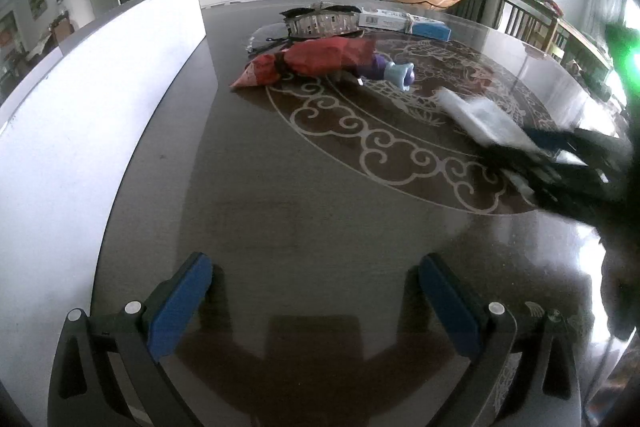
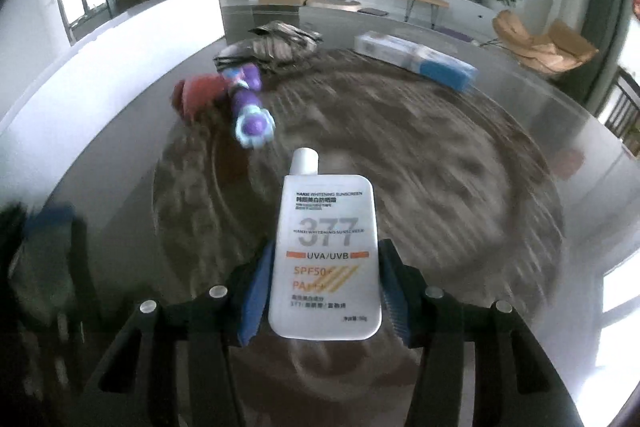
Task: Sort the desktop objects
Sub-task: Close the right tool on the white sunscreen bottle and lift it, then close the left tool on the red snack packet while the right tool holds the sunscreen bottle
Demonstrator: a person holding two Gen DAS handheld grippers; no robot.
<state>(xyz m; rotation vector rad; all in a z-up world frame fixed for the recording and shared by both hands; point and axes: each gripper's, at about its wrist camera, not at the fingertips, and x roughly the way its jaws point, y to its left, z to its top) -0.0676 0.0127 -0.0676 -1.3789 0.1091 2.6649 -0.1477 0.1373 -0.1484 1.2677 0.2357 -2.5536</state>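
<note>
My right gripper [image 2: 324, 259] is shut on a white sunscreen bottle [image 2: 325, 251] and holds it above the dark patterned table [image 2: 440, 163]; its cap points away from me. In the left wrist view this gripper [image 1: 560, 163] shows blurred at the right with the bottle [image 1: 480, 119]. My left gripper [image 1: 316, 279] is open and empty, low over the table's near side. A red snack bag [image 1: 312, 61] and a purple and light-blue toy [image 1: 394, 71] lie together mid-table. They also show in the right wrist view: the bag [image 2: 200, 95], the toy [image 2: 250, 111].
A woven basket [image 1: 320, 21] and a white and blue box [image 1: 404, 21] lie at the far side of the table. A tall white board [image 1: 80, 115] stands along the left edge. Behind are a TV, a cabinet, plants and a tan chair.
</note>
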